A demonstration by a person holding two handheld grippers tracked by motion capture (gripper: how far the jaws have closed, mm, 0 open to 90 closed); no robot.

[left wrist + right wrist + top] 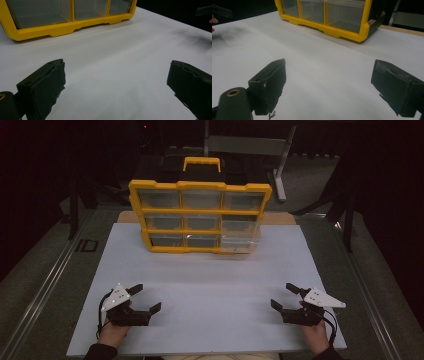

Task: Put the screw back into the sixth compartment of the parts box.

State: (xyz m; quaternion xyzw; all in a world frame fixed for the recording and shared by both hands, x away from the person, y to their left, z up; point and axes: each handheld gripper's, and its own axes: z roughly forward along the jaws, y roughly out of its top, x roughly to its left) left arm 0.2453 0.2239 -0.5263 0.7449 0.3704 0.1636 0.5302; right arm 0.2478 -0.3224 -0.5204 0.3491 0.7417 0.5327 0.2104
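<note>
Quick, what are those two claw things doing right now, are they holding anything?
Left gripper: open, holding nothing, low over the white table.
Right gripper: open, holding nothing, also short of the yellow drawer organizer.

Left gripper (116, 82) is sitting low over the white table (112, 50), jaws spread wide with nothing between them. Up ahead there's the yellow organizer (65, 27) with its clear drawers (40, 12), well apart from the jaws.
</note>
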